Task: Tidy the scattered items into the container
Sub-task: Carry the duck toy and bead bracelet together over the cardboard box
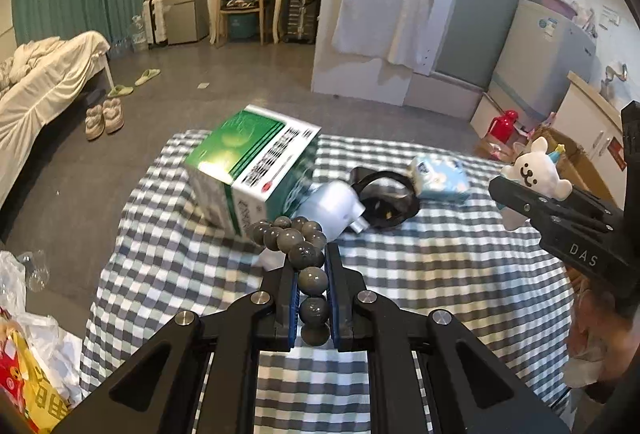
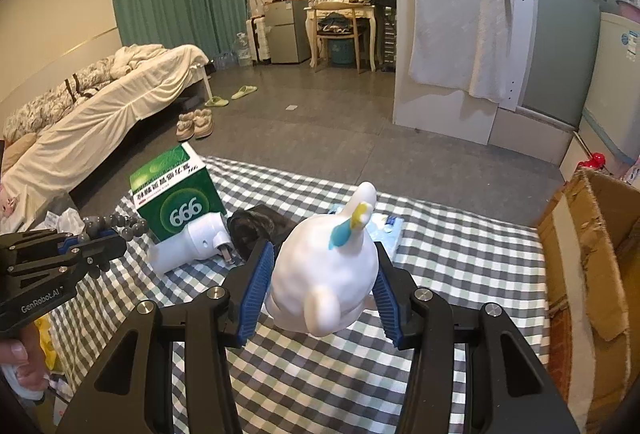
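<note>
My left gripper [image 1: 313,254] is shut on a grey bead bracelet [image 1: 304,254] and holds it above the checked tablecloth [image 1: 440,274]. It also shows in the right wrist view [image 2: 108,246] at the left with the bracelet [image 2: 116,224]. My right gripper [image 2: 324,254] is shut on a white plush toy [image 2: 324,274] held above the cloth; the plush toy shows in the left wrist view [image 1: 534,171] at the right. A cardboard box [image 2: 592,266] stands open at the right edge of the table.
On the cloth lie a green medicine box [image 1: 256,169], a white plastic device [image 1: 332,205], a black strap [image 1: 384,197] and a blue tissue pack [image 1: 440,179]. Plastic bags [image 1: 32,354] lie at the left. A bed [image 2: 100,113] stands beyond.
</note>
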`<state>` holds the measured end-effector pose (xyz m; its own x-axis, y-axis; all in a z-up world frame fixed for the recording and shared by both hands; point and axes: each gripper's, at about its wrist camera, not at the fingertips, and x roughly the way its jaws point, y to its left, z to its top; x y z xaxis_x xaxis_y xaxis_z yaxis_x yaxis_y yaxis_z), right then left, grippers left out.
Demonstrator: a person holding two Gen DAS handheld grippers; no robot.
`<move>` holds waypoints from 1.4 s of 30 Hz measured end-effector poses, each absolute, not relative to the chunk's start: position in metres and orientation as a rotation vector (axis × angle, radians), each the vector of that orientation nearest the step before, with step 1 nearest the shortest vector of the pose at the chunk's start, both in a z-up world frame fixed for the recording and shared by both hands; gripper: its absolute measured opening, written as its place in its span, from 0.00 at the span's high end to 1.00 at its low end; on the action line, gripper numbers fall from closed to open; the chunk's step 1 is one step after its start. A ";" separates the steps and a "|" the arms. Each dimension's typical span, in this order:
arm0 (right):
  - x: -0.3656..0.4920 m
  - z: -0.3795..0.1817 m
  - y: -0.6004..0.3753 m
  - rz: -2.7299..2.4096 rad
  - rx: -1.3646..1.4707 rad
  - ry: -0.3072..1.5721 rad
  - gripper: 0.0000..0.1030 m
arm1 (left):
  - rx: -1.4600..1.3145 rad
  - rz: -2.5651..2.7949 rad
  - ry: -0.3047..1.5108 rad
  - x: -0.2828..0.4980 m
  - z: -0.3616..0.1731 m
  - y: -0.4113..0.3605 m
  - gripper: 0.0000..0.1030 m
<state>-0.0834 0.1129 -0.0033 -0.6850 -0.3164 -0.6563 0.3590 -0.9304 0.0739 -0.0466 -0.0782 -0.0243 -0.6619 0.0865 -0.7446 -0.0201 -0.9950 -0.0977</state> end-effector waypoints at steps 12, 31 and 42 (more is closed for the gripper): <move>-0.069 0.025 0.154 -2.674 0.938 0.049 0.53 | -1.143 2.793 -0.051 -0.055 0.009 -0.035 0.89; -0.053 0.060 0.193 -2.759 0.876 0.045 0.53 | -1.009 2.772 0.010 -0.073 0.039 0.017 0.89; -0.046 0.078 0.217 -2.817 0.832 0.038 0.53 | -0.942 2.742 0.050 -0.079 0.055 0.045 0.89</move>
